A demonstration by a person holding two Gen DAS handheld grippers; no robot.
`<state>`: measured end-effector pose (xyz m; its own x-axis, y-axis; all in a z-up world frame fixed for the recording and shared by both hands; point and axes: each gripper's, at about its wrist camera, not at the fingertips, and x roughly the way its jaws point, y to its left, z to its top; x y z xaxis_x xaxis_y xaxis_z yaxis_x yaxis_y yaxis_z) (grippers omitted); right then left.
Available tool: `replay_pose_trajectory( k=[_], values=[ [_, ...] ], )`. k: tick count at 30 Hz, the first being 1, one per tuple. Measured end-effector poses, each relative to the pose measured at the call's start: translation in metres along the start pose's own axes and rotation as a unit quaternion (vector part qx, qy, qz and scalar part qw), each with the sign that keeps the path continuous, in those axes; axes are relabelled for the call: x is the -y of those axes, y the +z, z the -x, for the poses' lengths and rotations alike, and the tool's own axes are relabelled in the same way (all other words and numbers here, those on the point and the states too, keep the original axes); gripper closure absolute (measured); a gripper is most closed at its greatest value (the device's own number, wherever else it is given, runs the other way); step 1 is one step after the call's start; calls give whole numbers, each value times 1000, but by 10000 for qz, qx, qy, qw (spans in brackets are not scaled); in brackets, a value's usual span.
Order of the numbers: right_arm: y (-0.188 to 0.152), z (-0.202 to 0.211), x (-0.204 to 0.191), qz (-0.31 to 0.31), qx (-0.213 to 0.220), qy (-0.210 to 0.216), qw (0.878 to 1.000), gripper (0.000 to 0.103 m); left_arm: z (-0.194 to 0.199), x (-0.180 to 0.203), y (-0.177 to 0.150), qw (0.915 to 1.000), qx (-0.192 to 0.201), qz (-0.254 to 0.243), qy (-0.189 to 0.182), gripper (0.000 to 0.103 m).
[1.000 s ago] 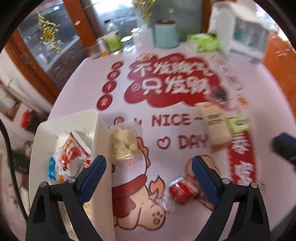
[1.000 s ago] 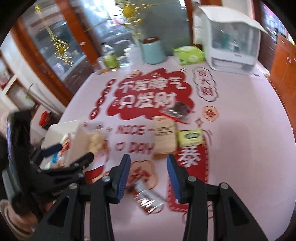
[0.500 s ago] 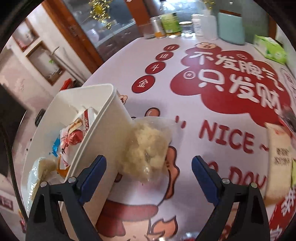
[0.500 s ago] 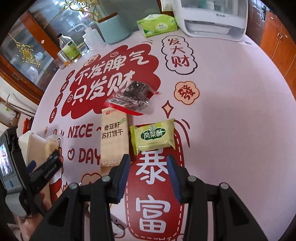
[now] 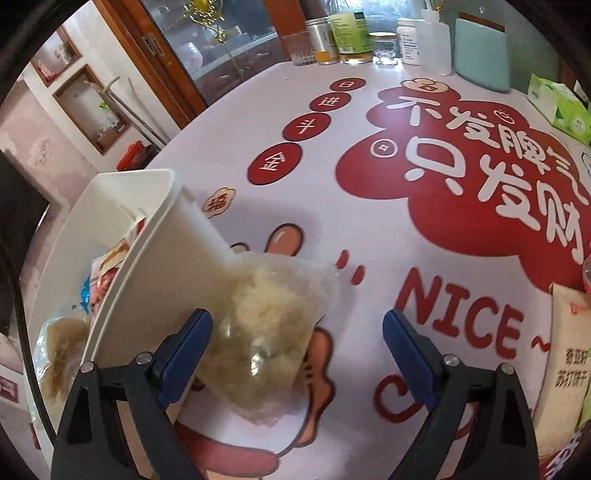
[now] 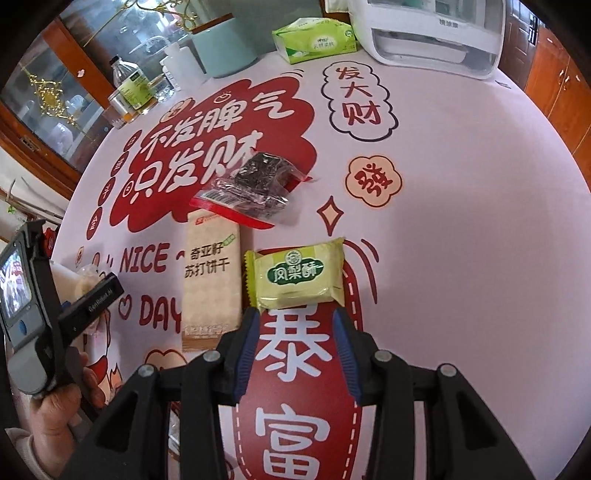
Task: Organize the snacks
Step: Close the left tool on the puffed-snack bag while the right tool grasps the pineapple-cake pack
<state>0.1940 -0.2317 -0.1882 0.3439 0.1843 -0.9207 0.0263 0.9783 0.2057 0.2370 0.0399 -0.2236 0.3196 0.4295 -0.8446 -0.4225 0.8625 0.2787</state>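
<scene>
A clear bag of pale crumbly snack (image 5: 266,332) leans on the outer wall of the white bin (image 5: 147,258), which holds several wrapped snacks. My left gripper (image 5: 297,325) is open wide and straddles that bag without its pads touching it. In the right wrist view, a yellow-green cake packet (image 6: 299,275) lies flat just ahead of my right gripper (image 6: 295,314), which stands narrowly open with nothing between its fingers. A beige cracker pack (image 6: 212,284) lies to its left, and a clear bag of dark snack (image 6: 255,184) lies beyond. A hand holds the left gripper (image 6: 90,295) at the far left.
Bottles and jars (image 5: 351,37), a teal canister (image 5: 480,51) and a green tissue pack (image 6: 314,38) line the table's far edge. A white appliance (image 6: 428,33) stands at the back right. The round table's edge drops off behind the bin.
Both grippers have come down close to the table. The left one closed in on the crumbly bag beside the bin; the right one moved up to the yellow-green packet. Neither opening changed.
</scene>
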Motion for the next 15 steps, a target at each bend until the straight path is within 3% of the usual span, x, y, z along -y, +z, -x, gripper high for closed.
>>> replay_pose_trajectory(
  k=[7, 12, 15],
  values=[
    [5, -15, -1, 57, -11, -29, 10000, 62, 0, 15, 13, 9989, -50, -325, -340, 9],
    [10, -27, -13, 255, -57, -105, 9996, 62, -1, 19, 18, 9986, -74, -384, -359, 9],
    [12, -31, -19, 433, 16, -259, 9987, 62, -5, 22, 25, 9986, -79, -457, -251, 2]
  ],
)
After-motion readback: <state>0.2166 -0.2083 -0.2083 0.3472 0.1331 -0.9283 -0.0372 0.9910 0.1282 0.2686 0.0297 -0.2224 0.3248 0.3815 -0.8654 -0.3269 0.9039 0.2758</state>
